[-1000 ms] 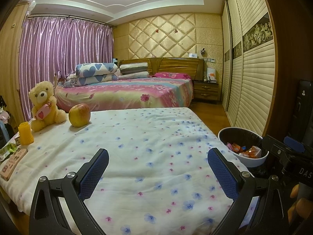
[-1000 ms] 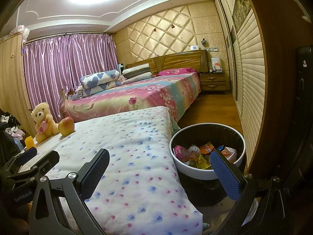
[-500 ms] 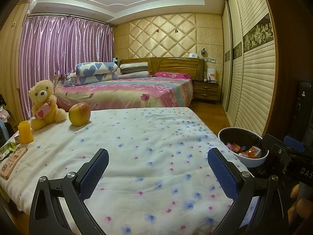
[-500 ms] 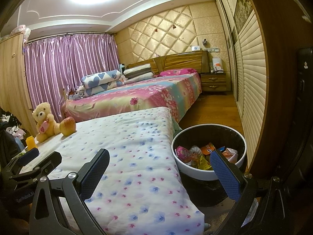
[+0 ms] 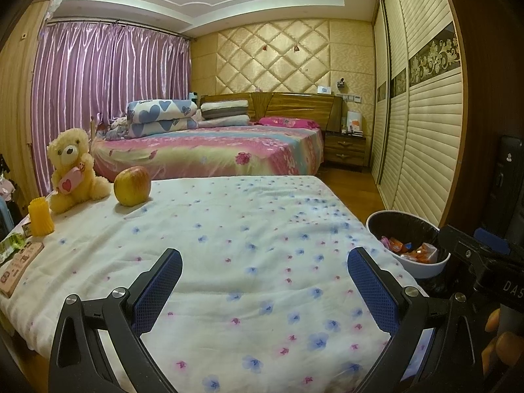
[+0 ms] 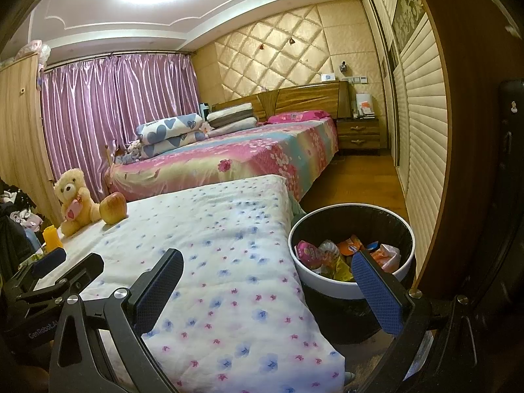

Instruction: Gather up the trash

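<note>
A white-rimmed trash bin with a black liner stands on the floor at the right of the flowered white blanket. Colourful wrappers lie inside it. The same trash bin shows at the right in the left wrist view. My left gripper hangs open over the blanket with nothing between its fingers. My right gripper is open too, its right finger in front of the bin's rim. At the blanket's left edge lie a pink flat box and a green packet.
A teddy bear, an apple and a yellow cup sit at the blanket's far left. Behind is a large bed with pillows, a nightstand, purple curtains and slatted wardrobe doors along the right. Wooden floor runs between.
Both views shift only slightly; the right gripper has drifted a little, the bin appearing marginally further right. Both grippers stay open and hold nothing.
</note>
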Demonstrator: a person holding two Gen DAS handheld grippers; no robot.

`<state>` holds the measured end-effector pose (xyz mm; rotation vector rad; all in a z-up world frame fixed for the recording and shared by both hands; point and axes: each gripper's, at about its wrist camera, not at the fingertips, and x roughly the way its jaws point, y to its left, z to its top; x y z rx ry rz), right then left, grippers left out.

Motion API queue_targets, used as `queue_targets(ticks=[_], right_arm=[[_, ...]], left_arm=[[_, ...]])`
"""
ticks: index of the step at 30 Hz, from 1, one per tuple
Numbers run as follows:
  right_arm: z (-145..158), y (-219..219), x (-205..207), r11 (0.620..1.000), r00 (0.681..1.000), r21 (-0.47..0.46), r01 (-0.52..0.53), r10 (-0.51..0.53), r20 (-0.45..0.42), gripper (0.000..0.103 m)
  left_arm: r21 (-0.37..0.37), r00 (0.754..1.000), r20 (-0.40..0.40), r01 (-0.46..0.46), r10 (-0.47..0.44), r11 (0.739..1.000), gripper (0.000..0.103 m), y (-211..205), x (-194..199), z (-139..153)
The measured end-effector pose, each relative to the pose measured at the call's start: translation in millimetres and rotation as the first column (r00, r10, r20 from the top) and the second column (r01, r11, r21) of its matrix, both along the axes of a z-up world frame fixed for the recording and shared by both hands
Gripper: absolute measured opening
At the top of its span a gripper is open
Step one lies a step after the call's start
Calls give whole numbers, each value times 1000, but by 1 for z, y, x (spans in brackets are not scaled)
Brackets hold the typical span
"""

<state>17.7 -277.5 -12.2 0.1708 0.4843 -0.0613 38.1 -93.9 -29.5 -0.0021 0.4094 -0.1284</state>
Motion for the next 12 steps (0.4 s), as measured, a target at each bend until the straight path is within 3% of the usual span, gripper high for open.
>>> queue_targets(ticks=[12], right_arm=[[-7,-7,11,1000,999,17,-4,5,-39,103]], left_arm=[[-18,999,-36,-6,6,1000,102,9,10,-2]])
